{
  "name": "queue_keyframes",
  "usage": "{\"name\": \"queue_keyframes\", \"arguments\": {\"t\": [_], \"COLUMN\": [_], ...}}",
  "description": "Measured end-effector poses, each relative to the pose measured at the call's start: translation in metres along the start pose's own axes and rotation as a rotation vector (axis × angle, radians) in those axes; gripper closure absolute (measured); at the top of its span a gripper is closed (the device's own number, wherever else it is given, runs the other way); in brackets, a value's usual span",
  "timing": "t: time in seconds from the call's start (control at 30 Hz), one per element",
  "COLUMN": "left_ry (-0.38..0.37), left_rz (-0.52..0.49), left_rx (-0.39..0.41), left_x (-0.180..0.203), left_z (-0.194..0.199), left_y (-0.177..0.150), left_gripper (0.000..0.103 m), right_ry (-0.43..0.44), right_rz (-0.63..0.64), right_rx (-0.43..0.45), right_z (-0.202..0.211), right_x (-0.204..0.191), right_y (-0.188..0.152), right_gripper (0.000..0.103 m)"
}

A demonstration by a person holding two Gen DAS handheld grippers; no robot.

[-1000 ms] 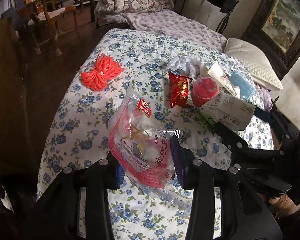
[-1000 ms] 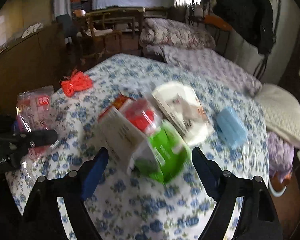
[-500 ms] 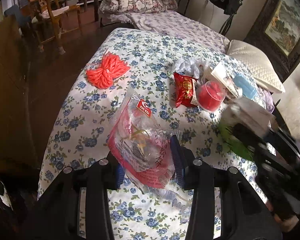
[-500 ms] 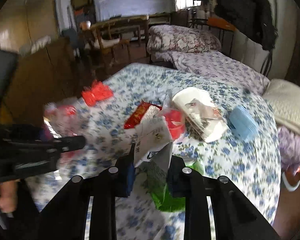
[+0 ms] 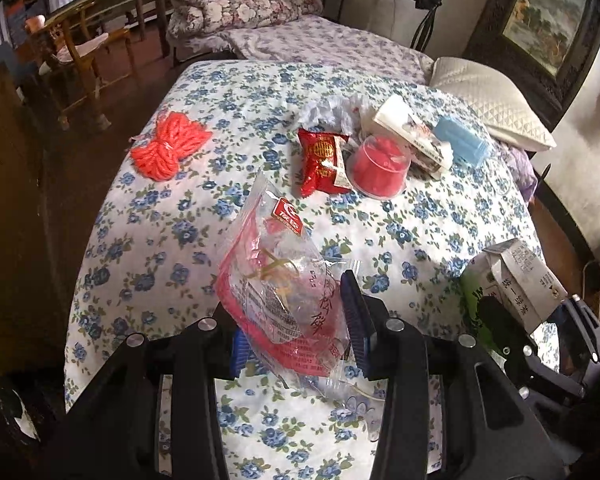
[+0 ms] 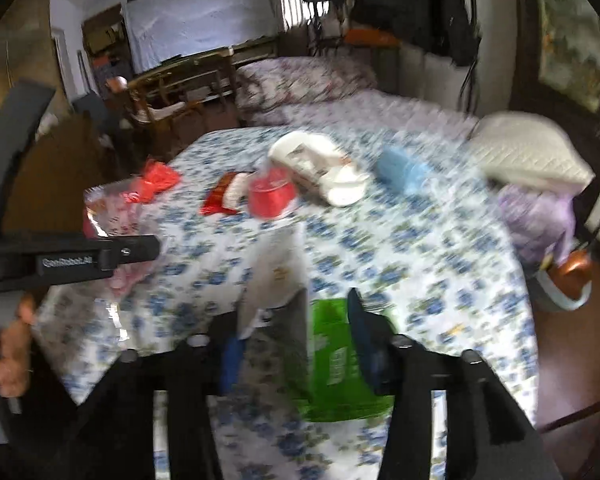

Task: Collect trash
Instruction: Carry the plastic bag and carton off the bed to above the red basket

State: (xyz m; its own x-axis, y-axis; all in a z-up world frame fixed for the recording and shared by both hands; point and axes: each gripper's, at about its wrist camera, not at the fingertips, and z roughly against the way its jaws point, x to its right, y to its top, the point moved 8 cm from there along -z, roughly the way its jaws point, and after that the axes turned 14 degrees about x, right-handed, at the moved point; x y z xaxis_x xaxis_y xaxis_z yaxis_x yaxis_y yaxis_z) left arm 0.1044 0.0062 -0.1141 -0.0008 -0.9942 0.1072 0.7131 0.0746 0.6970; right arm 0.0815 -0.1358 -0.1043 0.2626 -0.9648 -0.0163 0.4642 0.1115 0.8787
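Over the near edge of the bed point(image 5: 148, 240), on the left, our left gripper point(image 5: 296, 320) pinches a clear plastic bag point(image 5: 276, 280) with red print. We judge this the weaker hold: the film is thin and slick, only its lower part sits between the fingers, and it could slide out or tear if we swing it fast. It looks crumpled and nearly empty, with a few scraps inside.

Toward the near right corner, our right gripper point(image 6: 296, 336) is closed on a white and green milk carton point(image 6: 324, 356), lifted off the bedspread. The right view is blurred, so we cannot tell how deep the grip is. The carton seems partly flattened; squeezed harder, it could buckle and twist loose, or leak any dregs onto the fabric.

More trash lies toward the far right part of the bed: a red snack packet point(image 5: 322, 162), just beside it a red plastic cup point(image 5: 380, 166), then crumpled white paper point(image 5: 332, 110), a white box point(image 5: 412, 132) and a blue pack point(image 5: 462, 142). Near the left edge lies a bundle of orange yarn point(image 5: 168, 148), which we could wrongly take for trash.
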Motion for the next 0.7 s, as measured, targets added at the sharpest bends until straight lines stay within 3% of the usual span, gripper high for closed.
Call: {"name": "queue_keyframes", "arguments": {"t": [0.13,0.23,0.43,0.53,0.7], "left_ry": [-0.010,-0.022,-0.091,-0.107,-0.054], "left_rz": [-0.004,-0.016,0.028,0.029,-0.053], "left_rx": [-0.013,-0.014,-0.011,-0.006,-0.035], "left_x": [0.005,0.010,0.015,0.020,0.030], "left_z": [-0.004,-0.005,-0.003,-0.003,-0.009], "left_y": [-0.002,-0.003,-0.002,-0.001,-0.009], "left_gripper": [0.061,0.060,0.053,0.034,0.030], "right_ry": [0.020,0.052,0.003,-0.010,0.011], "right_rz": [-0.008,-0.044,-0.286,-0.306,-0.325], "right_rx": [-0.031,-0.067,-0.011,-0.008,-0.024], "right_z": [-0.007,-0.014,0.001,0.003,0.001], "right_x": [0.002,0.002,0.032,0.044,0.050], "right_y": [-0.009,-0.014,-0.001,-0.003,-0.008], "right_gripper": [0.052,0.078,0.079,0.079,0.079]}}
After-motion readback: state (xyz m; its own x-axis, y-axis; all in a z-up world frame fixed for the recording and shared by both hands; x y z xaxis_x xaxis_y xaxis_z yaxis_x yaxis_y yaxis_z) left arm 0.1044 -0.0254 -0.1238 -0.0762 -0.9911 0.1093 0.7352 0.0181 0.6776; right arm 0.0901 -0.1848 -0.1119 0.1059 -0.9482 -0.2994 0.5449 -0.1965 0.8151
